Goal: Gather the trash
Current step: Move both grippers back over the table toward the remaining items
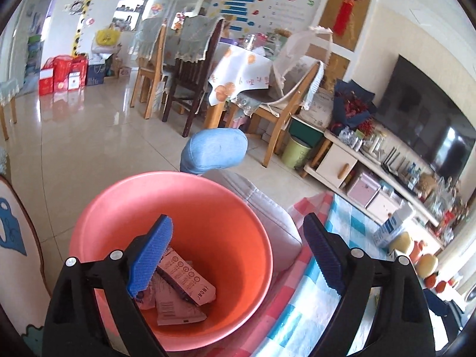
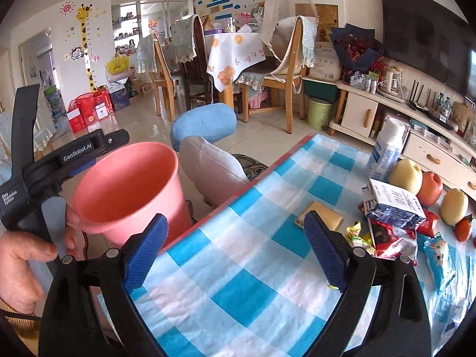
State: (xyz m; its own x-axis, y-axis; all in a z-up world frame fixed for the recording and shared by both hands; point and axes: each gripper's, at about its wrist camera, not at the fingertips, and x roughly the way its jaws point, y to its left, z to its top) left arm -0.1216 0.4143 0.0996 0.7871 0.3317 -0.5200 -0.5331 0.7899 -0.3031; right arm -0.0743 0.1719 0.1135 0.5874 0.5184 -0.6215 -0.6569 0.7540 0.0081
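Observation:
A pink bin (image 1: pixel 208 208) stands beside the table, and several flattened wrappers (image 1: pixel 184 291) lie at its bottom. My left gripper (image 1: pixel 238 226) hangs open over the bin's mouth with nothing between its blue pads. My right gripper (image 2: pixel 235 223) is open too, over the blue checked tablecloth (image 2: pixel 267 202), with nothing in it. To its right lie a tan packet (image 2: pixel 324 214), a yellow-green wrapper (image 2: pixel 357 235), a red wrapper (image 2: pixel 386 235) and a crumpled blue-white carton (image 2: pixel 392 205). In the right wrist view the bin (image 2: pixel 128 178) is at the left, off the table's edge.
A hand (image 2: pixel 23 255) grips the left tool beside the bin. Pears (image 2: pixel 406 175), an apple (image 2: pixel 431 187), a white bottle (image 2: pixel 386 148) and a blue snack bag (image 2: pixel 440 255) sit at the table's right. A white cushion (image 2: pixel 208 172) and a blue stool (image 2: pixel 205 122) stand beyond the bin.

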